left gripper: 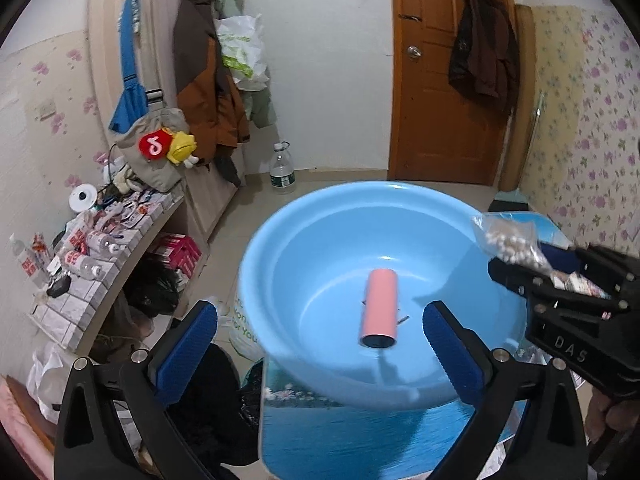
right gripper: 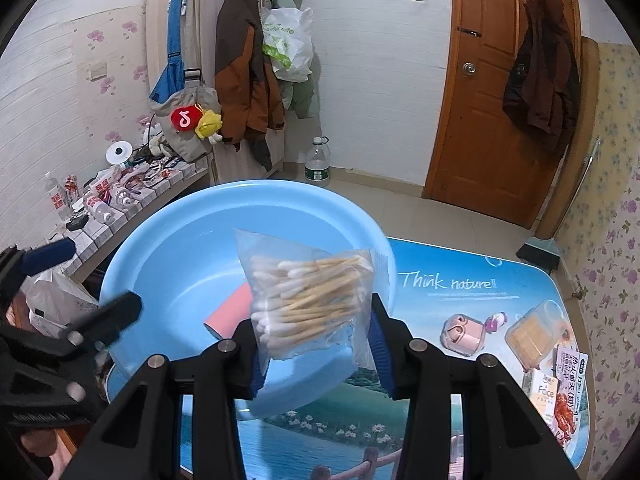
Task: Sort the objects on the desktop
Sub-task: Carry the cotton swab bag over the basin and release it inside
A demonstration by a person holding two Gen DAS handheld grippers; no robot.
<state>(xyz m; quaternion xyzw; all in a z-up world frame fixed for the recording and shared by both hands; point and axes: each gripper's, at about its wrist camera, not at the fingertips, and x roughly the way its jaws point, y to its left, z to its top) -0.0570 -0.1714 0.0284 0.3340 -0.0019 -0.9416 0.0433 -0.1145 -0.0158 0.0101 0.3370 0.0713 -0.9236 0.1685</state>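
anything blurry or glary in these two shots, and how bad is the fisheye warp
Left wrist view: the clear bag of cotton swabs in the right tool is motion-smeared, small glare spots sit on the light blue plastic basin, and the brown wooden door bows. Right wrist view: the bag is sharp, the left tool is blurred, dark vignette in the corners.
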